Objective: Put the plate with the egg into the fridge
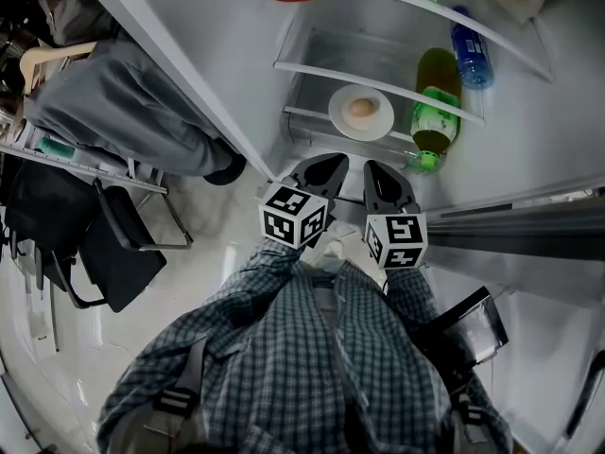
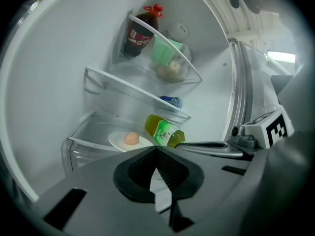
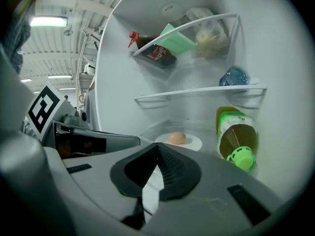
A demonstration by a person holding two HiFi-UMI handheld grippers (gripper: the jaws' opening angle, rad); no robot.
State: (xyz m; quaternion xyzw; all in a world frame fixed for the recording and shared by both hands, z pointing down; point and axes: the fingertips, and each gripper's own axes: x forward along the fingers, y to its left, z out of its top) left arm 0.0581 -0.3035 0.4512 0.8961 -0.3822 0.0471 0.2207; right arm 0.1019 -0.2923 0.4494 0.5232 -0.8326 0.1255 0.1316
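Note:
A white plate with a brown egg on it rests on a lower shelf inside the open fridge. In the left gripper view the plate and egg lie just beyond my left gripper, whose jaws meet at the tip with nothing between them. My right gripper is shut and empty too, with the plate and egg ahead of it. From the head view both grippers hang side by side in front of the shelf, apart from the plate.
A green-capped bottle of yellow drink lies to the right of the plate. A blue bottle is on the shelf above, a dark cola bottle and bagged food higher up. Dark chairs stand on the floor at the left.

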